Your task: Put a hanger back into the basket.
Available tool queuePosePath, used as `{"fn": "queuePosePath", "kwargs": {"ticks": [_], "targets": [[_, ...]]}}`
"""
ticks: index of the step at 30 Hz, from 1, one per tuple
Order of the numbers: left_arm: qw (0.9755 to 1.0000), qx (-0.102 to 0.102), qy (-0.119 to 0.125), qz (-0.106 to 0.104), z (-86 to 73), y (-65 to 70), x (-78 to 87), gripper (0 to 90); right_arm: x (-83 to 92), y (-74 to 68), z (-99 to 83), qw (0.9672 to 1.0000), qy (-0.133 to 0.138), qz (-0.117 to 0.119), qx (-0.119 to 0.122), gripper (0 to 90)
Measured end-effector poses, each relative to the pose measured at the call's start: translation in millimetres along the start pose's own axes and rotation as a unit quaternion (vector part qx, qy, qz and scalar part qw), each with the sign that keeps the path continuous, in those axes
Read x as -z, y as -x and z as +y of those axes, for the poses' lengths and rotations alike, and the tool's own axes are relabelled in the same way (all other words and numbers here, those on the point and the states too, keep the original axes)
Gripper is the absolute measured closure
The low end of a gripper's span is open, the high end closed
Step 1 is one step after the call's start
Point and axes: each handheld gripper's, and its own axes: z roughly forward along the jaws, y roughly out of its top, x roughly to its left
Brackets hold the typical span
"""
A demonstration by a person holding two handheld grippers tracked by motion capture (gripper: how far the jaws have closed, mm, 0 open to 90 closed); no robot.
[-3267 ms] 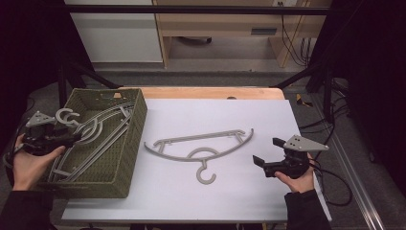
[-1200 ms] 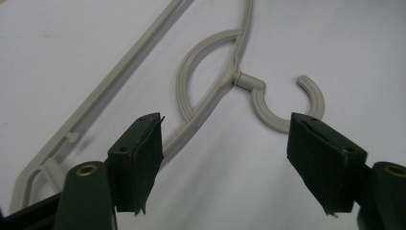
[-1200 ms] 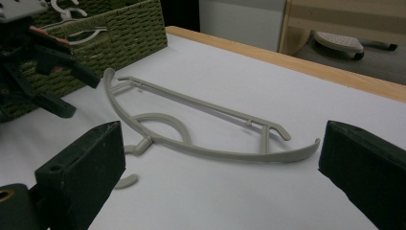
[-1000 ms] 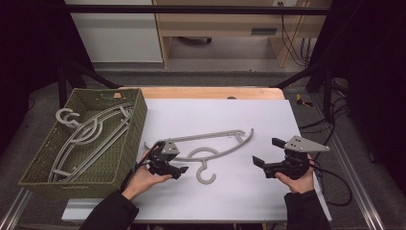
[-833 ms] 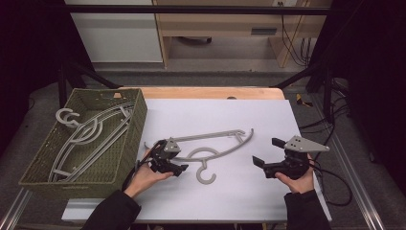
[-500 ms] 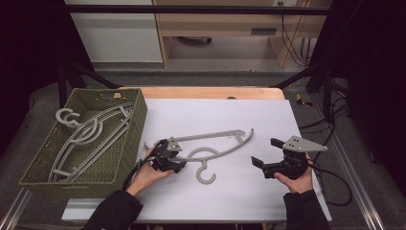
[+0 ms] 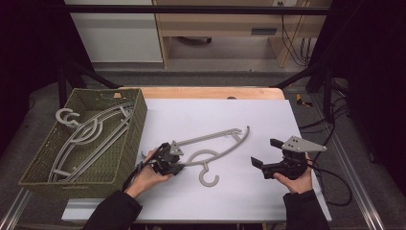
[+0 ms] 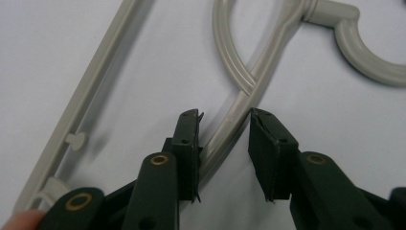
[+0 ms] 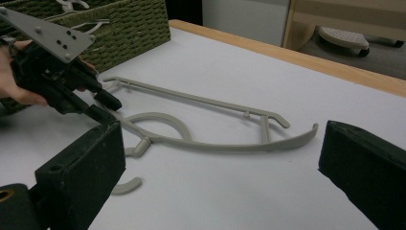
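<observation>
1. The grey plastic hanger (image 7: 210,146) lies flat near the middle of the white desk (image 7: 268,120), its hook at about 6 o'clock.
2. The left gripper (image 8: 224,125) has its fingers (image 8: 186,139) parted around the hanger's curved lower bar, one pad against it, not closed.
3. The right gripper (image 7: 262,162), at 3 o'clock, is wide open and empty.
4. A green woven basket (image 7: 127,139) at 9 o'clock holds more hangers (image 7: 86,132).
5. No readable writing.
</observation>
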Motion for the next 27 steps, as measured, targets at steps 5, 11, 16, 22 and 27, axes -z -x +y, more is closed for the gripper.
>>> {"fn": "queuePosePath", "kwargs": {"ticks": [5,11,16,22,27], "targets": [[0.9999,-0.007,-0.009,-0.008,-1.5,11.2,4.5,69.5,0.7,-0.4,0.4,1.0000,0.002,-0.001,-0.001,2.4],[0.9989,-0.030,-0.023,-0.028,-1.0,25.4,9.6,75.2,0.1,-0.7,0.1,1.0000,-0.001,0.001,0.000,2.4],[0.9982,-0.030,-0.021,-0.048,0.5,38.1,11.0,78.4,-0.3,-1.2,0.1,1.0000,0.000,0.000,-0.001,2.4],[0.9970,-0.025,-0.011,-0.072,3.7,49.7,9.3,80.2,0.0,-1.2,0.1,1.0000,0.000,0.001,-0.001,2.5],[0.9970,-0.032,-0.004,-0.070,3.8,46.6,13.5,76.5,-0.9,-1.2,-0.2,1.0000,-0.003,0.001,0.002,2.5]]}}
